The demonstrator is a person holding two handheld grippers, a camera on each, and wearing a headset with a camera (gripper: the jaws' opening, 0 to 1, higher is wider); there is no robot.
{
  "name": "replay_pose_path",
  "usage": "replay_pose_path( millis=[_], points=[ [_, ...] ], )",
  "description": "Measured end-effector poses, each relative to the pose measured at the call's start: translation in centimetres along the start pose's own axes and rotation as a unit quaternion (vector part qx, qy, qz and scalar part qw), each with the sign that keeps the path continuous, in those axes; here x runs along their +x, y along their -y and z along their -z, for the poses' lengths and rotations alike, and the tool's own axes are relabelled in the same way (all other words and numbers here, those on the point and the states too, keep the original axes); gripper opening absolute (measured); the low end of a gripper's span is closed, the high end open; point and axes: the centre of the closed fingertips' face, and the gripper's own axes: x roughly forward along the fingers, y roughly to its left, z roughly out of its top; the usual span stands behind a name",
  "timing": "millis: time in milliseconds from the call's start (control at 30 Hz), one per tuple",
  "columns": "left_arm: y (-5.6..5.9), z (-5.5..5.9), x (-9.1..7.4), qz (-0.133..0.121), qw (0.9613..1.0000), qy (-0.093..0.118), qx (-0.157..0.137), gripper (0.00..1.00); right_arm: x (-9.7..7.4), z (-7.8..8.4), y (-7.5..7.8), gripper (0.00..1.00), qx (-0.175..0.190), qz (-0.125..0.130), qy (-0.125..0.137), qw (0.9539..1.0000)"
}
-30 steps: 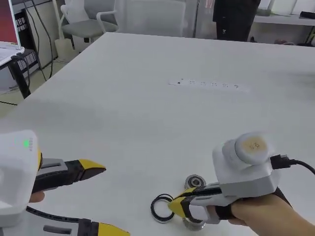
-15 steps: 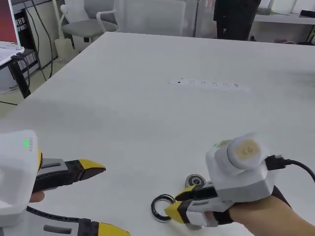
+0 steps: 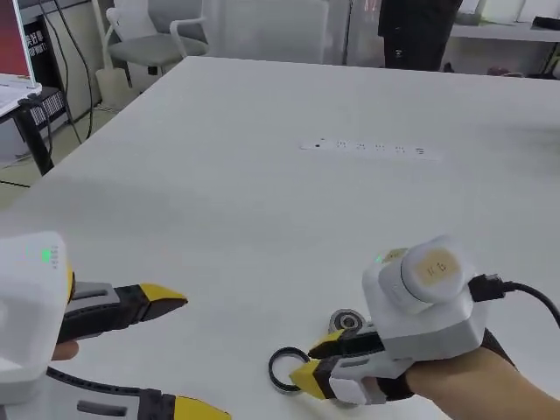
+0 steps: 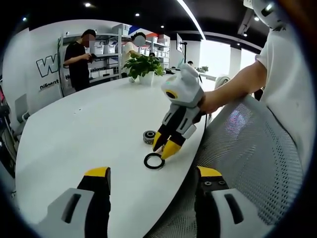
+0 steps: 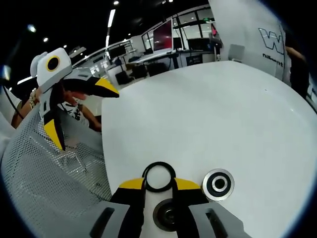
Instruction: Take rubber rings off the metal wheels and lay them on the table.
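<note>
The right gripper (image 5: 158, 185) has its jaws close together, with a metal wheel (image 5: 167, 214) sitting in the small gap. I cannot tell if they pinch it. A black rubber ring (image 5: 159, 164) lies flat on the surface (image 5: 198, 114), right at the yellow tips and just in front of them. A second wheel (image 5: 218, 184) sits just beside the jaws. This gripper leans down over them. The left gripper (image 4: 153, 174) is well apart, jaws wide, holding nothing
</note>
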Motion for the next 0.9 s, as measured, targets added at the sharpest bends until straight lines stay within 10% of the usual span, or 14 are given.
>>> replay_pose_path(
  millis=[900],
  points=[
    [0.7,-0.5,0.1,0.022,0.9997,0.012,-0.004,0.70,-3.7,-3.6,1.0,0.23,-0.024,0.022,0.063,0.9975]
  ],
)
